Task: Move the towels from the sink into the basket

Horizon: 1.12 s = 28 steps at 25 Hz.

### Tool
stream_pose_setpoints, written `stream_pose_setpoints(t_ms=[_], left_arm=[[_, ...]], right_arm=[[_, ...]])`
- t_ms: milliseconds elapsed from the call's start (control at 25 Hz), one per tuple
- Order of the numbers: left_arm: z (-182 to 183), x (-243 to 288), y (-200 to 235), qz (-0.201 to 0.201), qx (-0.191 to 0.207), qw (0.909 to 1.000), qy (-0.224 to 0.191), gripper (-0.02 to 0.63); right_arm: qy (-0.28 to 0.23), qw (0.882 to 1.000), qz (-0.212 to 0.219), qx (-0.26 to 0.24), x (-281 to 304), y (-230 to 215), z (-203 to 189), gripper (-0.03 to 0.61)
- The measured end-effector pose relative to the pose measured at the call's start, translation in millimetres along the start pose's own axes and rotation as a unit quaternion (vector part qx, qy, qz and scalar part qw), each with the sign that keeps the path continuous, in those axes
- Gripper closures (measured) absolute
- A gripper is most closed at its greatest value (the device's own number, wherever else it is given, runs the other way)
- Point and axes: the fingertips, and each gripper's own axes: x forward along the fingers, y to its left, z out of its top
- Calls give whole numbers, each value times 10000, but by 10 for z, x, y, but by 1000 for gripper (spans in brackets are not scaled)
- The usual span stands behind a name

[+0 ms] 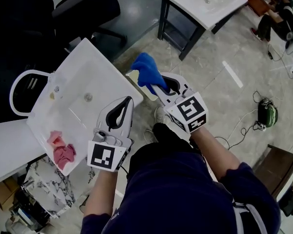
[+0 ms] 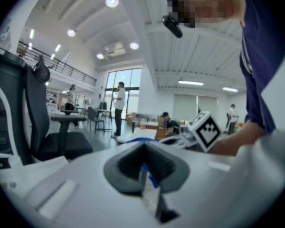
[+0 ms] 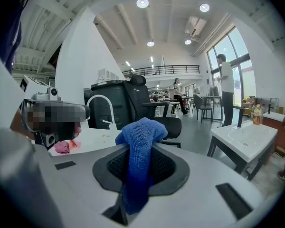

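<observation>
Right gripper [image 1: 155,86] is clamped on the blue towel [image 1: 145,72], held clear of the sink [image 1: 95,62] for transfer; left gripper [image 1: 128,100] is closed and empty.

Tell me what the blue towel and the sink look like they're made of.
Blue towel: soft cloth, likely microfibre or terry. It looks matte with a fuzzy looped nap, and it bunches into folds.
Sink: hard, smooth and evenly white, probably glazed ceramic or a similar cast material. The pictures can't settle which.
</observation>
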Motion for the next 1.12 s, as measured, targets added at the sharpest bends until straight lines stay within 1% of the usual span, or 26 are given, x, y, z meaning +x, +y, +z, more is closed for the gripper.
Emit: stream_pose_setpoints(t_ms=[200,440,640,840,960,1120], left_arm=[[-139,-298,-175,-75,16,9999,144,611],[-188,-257,-322,-129,2,9998,154,611],[-156,-59,-380,-35,-99,9999,91,611],[-179,265,-410,141,-166,9996,177,611],[-250,483,-405,283,-307,9989,216,611],[-394,831,-390,441,-377,9976,370,611]], right_arm=[[58,9999,-105,-48,-181,244,-120,506],[39,9998,-188,-52,-285,166,-166,506],[13,9999,-101,-45,-274,2,-179,506],[139,9998,127,-1,-210,-264,-271,506],[243,9994,255,29,-160,-462,-350,506],[363,9982,471,-28,-38,-752,-482,506]])
